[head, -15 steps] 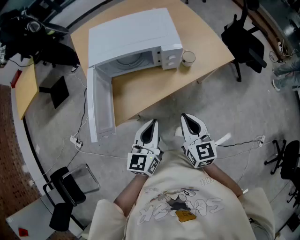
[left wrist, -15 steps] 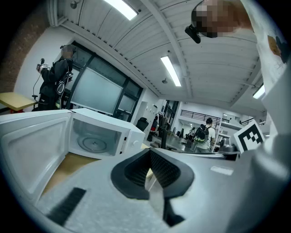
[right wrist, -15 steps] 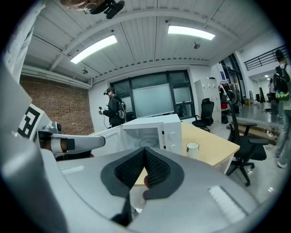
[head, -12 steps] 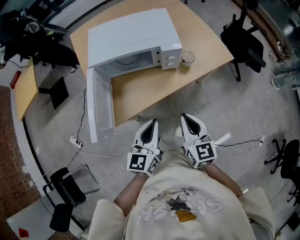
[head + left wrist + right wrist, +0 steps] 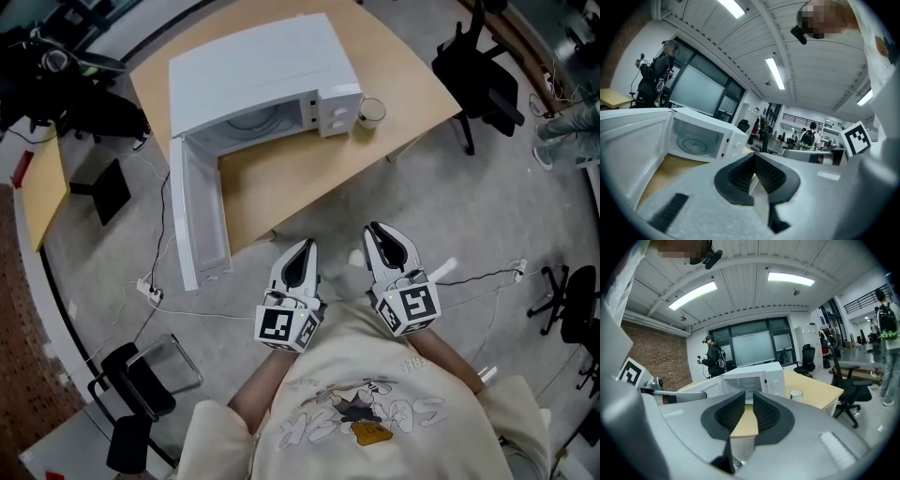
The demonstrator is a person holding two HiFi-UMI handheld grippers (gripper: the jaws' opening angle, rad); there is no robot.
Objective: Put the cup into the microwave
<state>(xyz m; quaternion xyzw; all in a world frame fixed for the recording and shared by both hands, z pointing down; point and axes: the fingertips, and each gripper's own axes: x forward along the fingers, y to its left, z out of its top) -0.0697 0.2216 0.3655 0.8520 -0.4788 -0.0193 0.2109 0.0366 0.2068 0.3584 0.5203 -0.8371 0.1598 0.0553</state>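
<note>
Head view: shows a small clear glass cup (image 5: 372,112) standing upright on the pale wooden tabletop (image 5: 309,178), just beside the control-panel end of the boxy white microwave (image 5: 262,75) with its door swung wide. Places it well ahead and off to the right, nearer the right gripper (image 5: 382,242) than the left gripper (image 5: 301,253); probably a reach for the right.

Left gripper view: pressed fully together on nothing, aimed towards the open oven cavity. No sight of the cup here.

Right gripper view: parted by only a narrow slit, holding nothing. Finds the cup (image 5: 796,393) far ahead and right of the jaw line, mouth up, long axis vertical. Likely calls for a wider opening and a level approach from the side. No handle discernible.
</note>
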